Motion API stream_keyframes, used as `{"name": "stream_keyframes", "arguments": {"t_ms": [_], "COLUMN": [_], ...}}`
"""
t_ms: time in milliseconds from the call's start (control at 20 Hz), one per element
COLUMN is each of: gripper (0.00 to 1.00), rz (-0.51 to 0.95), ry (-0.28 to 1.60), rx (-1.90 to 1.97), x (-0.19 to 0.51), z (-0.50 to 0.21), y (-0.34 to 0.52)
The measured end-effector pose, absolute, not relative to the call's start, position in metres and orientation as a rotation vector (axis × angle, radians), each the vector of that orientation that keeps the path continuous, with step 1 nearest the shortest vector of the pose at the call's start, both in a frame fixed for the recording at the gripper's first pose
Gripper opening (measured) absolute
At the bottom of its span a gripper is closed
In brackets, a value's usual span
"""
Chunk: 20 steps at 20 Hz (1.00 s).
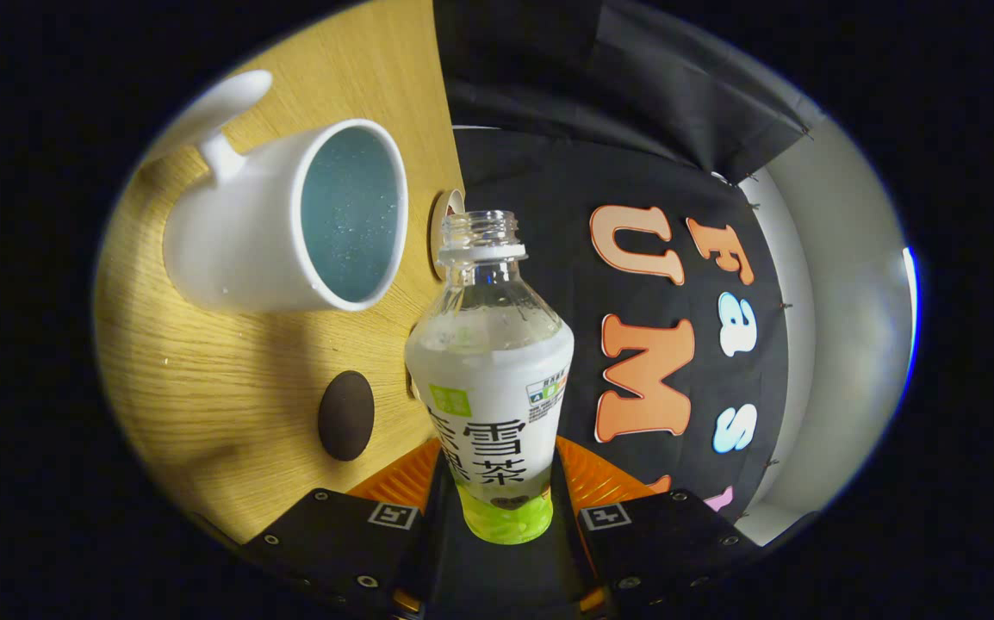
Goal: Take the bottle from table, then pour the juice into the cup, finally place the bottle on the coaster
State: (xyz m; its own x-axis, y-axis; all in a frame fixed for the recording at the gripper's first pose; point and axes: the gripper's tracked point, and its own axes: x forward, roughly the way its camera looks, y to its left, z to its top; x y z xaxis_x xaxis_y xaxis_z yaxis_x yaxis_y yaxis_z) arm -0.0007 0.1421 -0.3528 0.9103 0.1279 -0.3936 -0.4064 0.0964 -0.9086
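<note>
Gripper [504, 508] at lower centre is clamping the bottle [490, 370], both fingers pressing its lower body; the uncapped neck is pointing up the frame. View is rolling, the bottle tipping toward the cup [286, 220] at upper left. Risk, by judgement: mouth sitting beside the rim, not over it, so juice could be spilling onto the table [204, 387]. Dark coaster [346, 415] lying left of the bottle, unobstructed

A light wooden table [230, 413] with fine grain is tilting steeply across the view, since the camera is rolled on its side. Black cloth [566, 215] is hanging behind its far edge as the booth's wall, folding loosely at one end. A pale plain wall [850, 284] is showing beyond it, softly lit.
</note>
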Motion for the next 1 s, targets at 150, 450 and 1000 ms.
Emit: {"name": "stream_keyframes", "arguments": {"t_ms": [150, 450, 1000], "gripper": [0.54, 0.55, 0.55], "rz": [0.398, 0.369, 0.282], "ry": [0.325, 0.436, 0.553], "rx": [-1.263, -0.985, -0.504], "x": [0.006, 0.015, 0.046], "z": [-0.366, -0.376, -0.393], "y": [0.137, 0.138, 0.142]}}
